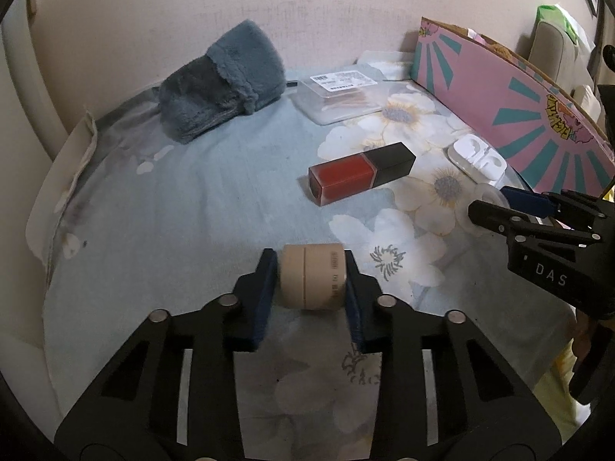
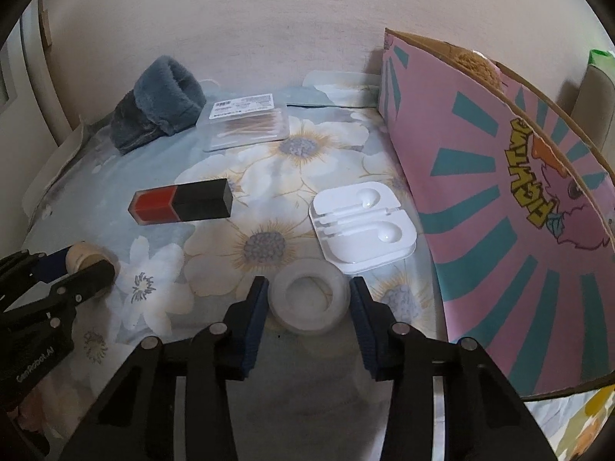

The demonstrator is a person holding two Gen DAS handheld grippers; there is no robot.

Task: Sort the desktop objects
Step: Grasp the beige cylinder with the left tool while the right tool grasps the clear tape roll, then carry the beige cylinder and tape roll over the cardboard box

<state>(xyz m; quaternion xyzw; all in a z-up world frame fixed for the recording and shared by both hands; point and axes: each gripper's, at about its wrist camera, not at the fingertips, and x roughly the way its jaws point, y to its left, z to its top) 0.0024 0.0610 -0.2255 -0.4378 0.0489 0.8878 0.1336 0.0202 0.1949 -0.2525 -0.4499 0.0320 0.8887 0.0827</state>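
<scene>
Left claw (image 1: 310, 269) clamps beige cylinder (image 1: 312, 276) | right claw (image 2: 307, 290) brackets tape roll (image 2: 308, 296), contact unclear

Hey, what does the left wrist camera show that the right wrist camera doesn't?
Only the left wrist view shows the printing on the beige cylinder held in the left gripper.

Only the right wrist view shows the earbuds seated in the white case, and the tape ring's hole between the right gripper fingers.

Both show the lipstick, cotton swab box, blue plush and pink box.
</scene>
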